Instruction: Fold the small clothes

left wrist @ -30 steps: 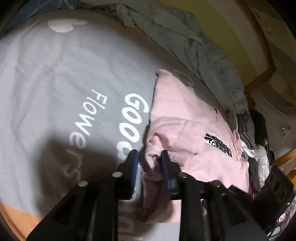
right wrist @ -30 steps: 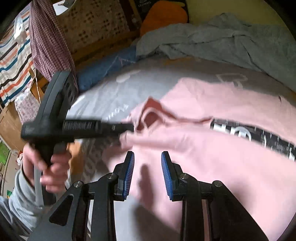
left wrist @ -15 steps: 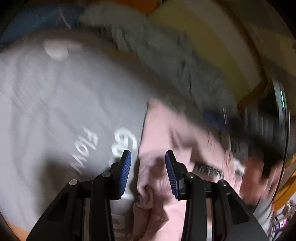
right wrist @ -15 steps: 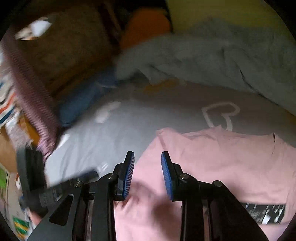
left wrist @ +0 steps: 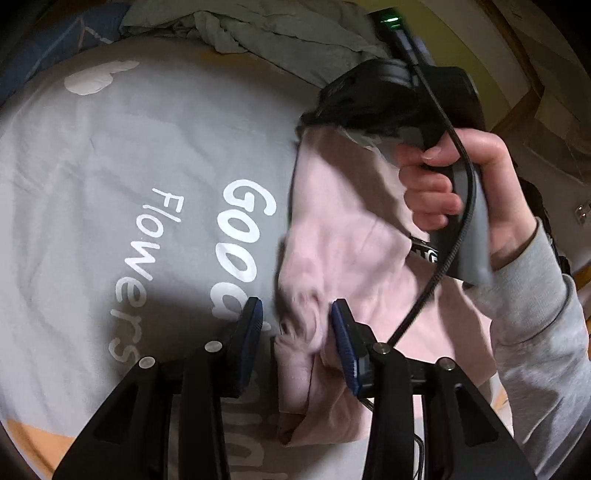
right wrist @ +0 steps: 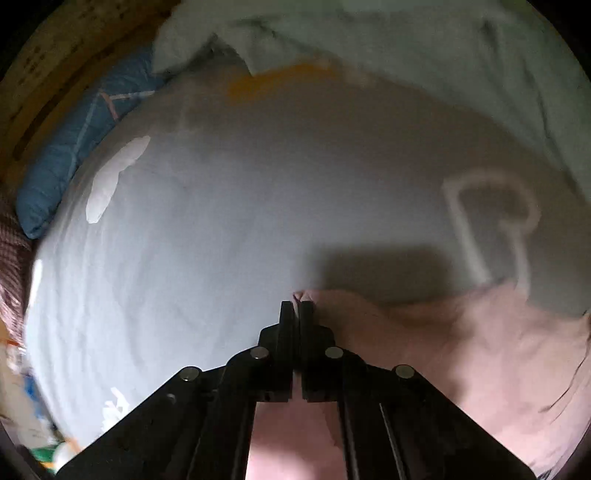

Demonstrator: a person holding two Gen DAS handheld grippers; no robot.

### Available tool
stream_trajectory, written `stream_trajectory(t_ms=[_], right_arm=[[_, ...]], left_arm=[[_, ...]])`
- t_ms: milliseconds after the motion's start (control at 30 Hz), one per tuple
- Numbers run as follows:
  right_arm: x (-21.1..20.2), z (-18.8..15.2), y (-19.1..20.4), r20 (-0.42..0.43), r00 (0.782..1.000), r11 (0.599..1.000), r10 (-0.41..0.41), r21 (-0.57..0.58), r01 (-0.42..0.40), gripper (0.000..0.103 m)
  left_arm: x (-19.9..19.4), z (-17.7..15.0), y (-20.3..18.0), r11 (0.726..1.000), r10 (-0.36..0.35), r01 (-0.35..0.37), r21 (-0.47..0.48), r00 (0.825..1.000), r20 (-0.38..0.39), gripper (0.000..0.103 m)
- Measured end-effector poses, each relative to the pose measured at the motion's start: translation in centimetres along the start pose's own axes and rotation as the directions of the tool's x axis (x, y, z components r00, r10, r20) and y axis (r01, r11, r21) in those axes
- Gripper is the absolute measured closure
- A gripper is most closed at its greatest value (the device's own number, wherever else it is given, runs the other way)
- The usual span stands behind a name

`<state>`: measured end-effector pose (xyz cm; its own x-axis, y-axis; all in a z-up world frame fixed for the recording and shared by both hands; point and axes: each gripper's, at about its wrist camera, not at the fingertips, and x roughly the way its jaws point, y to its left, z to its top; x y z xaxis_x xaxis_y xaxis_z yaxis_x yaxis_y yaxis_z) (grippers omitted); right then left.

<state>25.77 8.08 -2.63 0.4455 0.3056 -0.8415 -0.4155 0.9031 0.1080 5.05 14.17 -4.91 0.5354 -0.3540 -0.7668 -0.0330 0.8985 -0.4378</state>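
Note:
A small pink garment (left wrist: 343, 236) with a black printed patch lies on a grey bedsheet (left wrist: 110, 166) printed with white words. My left gripper (left wrist: 297, 325) is open, its blue pads either side of a bunched fold of the pink cloth near its near left edge. My right gripper (right wrist: 296, 308) is shut on the far corner of the pink garment (right wrist: 461, 339), just above the sheet (right wrist: 240, 221). In the left wrist view the right gripper's black body (left wrist: 388, 99) and the hand holding it cover the garment's far right part.
A crumpled grey-green blanket (left wrist: 280, 33) lies along the far side of the bed, also in the right wrist view (right wrist: 406, 48). A blue pillow (right wrist: 81, 147) sits at the far left. A yellow wall and wooden frame (left wrist: 524, 99) stand on the right.
My left gripper let go of the pink fold and opened. My right gripper moved to the garment's far corner and shut on it.

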Motion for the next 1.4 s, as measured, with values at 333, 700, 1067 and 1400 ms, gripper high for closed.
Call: stream_trajectory(t_ms=[333, 700, 1067, 1400], right_arm=[[0.9, 0.9, -7.0, 0.084, 0.994, 0.981, 0.064, 0.176, -0.078, 0.101], [-5.7, -1.2, -11.4, 0.245, 0.941, 0.918, 0.233, 0.264, -0.296, 0.096], [-27.4, -16.5, -15.9, 0.459, 0.877, 0.976, 0.143, 0.082, -0.202, 0.052], [-33.0, -26.9, -22.5, 0.507, 0.859, 0.976, -0.068, 0.213, -0.049, 0.049]], left_arm=[[0.3, -0.9, -1.7, 0.99, 0.092, -0.093, 0.102, 0.996, 0.018, 0.066], [-1.6, -1.9, 0.3, 0.998, -0.041, 0.042, 0.045, 0.999, -0.023, 0.096], [-3.3, -2.5, -1.9, 0.984, -0.039, 0.015, 0.178, 0.99, 0.133, 0.076], [-0.7, 0.7, -6.5, 0.924, 0.077, -0.142, 0.356, 0.979, 0.19, 0.073]])
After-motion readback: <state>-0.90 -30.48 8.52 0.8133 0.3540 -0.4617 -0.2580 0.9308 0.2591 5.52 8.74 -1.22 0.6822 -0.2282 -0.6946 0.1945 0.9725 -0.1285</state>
